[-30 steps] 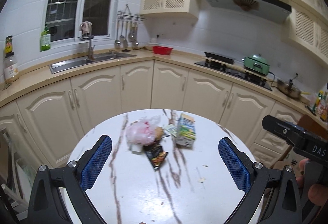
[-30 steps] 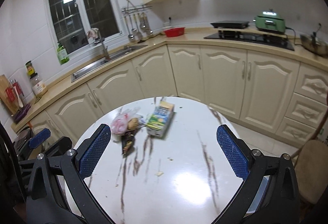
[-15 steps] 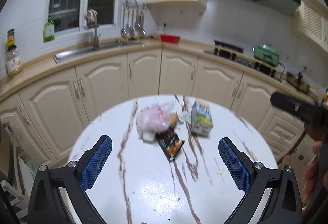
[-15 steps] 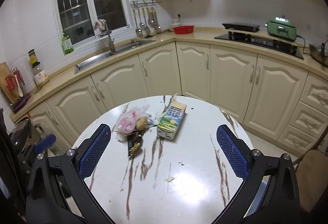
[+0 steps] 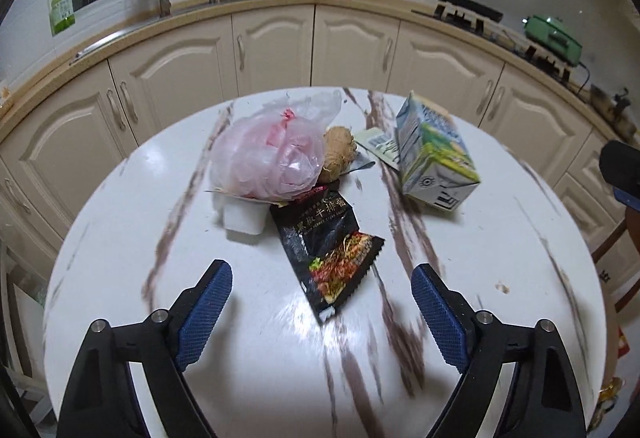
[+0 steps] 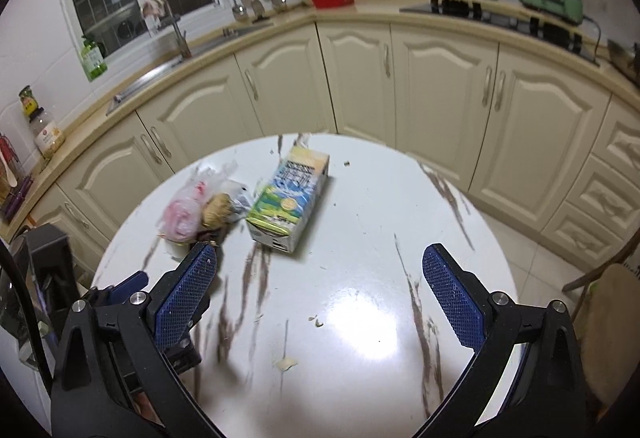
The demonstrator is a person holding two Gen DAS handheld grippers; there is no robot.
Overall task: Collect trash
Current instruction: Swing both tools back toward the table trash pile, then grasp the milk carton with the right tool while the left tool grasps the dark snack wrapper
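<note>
The trash sits in a loose cluster toward the far half of the round white desk (image 5: 120,318). Nearest the left gripper (image 5: 322,308) is a black snack wrapper (image 5: 326,248), lying flat just ahead of the fingertips and roughly centred between them. Its long axis runs from the far left toward the near right, at a slant to the line the gripper points along. The left jaws are closing but stand well apart, and nothing is pressed between the pads.

Behind the wrapper lie a pink plastic bag (image 5: 272,153), a small white cup (image 5: 244,217) partly under it, and a brown lump (image 5: 338,153) that may be a piece of ginger, though the view is too soft to be sure. A milk carton (image 5: 436,161) lies on its side to the right.

The right gripper (image 6: 320,286) hangs further back with its jaws wide apart and empty. The carton is well ahead of it, so the left hand is the nearer one to the wrapper.
</note>
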